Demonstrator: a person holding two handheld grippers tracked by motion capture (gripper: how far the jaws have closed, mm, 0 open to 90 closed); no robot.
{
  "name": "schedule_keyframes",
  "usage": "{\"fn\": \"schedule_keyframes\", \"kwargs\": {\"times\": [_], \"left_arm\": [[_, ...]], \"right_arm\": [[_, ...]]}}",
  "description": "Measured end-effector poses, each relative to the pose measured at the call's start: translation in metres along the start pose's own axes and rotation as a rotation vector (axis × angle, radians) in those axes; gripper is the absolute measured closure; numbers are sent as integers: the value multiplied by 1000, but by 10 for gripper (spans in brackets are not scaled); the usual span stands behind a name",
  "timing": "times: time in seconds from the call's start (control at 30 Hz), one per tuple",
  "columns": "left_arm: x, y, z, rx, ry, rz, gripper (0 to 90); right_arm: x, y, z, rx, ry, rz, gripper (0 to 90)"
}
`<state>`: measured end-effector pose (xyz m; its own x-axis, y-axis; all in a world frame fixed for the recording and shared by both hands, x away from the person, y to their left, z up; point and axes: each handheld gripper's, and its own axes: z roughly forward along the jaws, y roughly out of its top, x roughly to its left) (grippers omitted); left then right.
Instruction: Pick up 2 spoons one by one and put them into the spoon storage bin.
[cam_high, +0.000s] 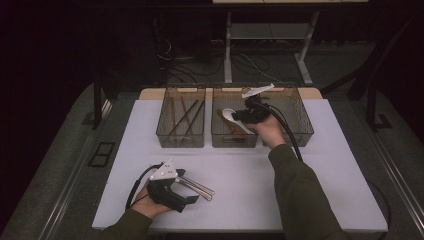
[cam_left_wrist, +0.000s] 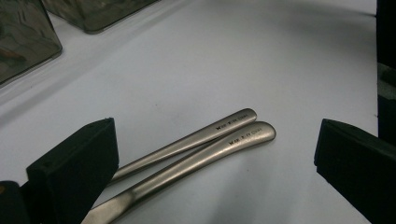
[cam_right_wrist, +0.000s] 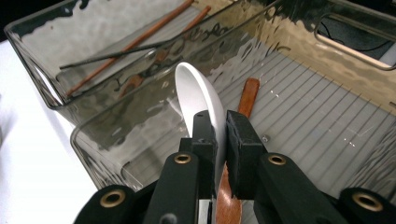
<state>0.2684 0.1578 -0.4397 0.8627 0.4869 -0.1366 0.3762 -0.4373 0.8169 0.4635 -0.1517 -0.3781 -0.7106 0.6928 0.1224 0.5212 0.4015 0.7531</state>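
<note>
My right gripper (cam_high: 241, 115) is shut on a white spoon (cam_high: 229, 114) and holds it over the middle smoky plastic bin (cam_high: 220, 141). In the right gripper view the spoon's bowl (cam_right_wrist: 198, 93) sticks up past the closed jaws of that gripper (cam_right_wrist: 220, 123), above the ribbed floor of the bin (cam_right_wrist: 327, 116). A brown wooden spoon (cam_right_wrist: 250, 93) lies in that bin. Near the table's front left, my left gripper (cam_high: 187, 186) stands open around two metal utensil handles (cam_high: 199, 186). Those handles (cam_left_wrist: 233, 135) lie side by side on the table between the jaws of the left gripper (cam_left_wrist: 217, 154), untouched.
Three bins stand in a row at the back of the white table (cam_high: 325, 165). The left bin (cam_high: 165, 135) holds several chopsticks (cam_high: 182, 117). The right bin (cam_high: 302, 131) is beside my right hand. Cables trail from both grippers.
</note>
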Motion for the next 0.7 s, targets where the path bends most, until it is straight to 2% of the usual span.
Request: {"fn": "schedule_keyframes", "kwargs": {"times": [0.23, 0.3, 0.33, 0.57, 0.7], "left_arm": [[-1, 0, 0, 3, -2, 0, 0], [0, 0, 0, 3, 1, 3, 0], [0, 0, 0, 2, -1, 5, 0], [0, 0, 0, 4, 2, -3, 0], [0, 0, 0, 5, 4, -5, 0]], "right_arm": [[4, -5, 6, 48, 0, -12, 812], [4, -6, 7, 58, 15, 13, 725], [3, -6, 6, 59, 4, 11, 700], [-2, -7, -10, -23, 30, 65, 551], [-3, -11, -25, -68, 49, 86, 507]]}}
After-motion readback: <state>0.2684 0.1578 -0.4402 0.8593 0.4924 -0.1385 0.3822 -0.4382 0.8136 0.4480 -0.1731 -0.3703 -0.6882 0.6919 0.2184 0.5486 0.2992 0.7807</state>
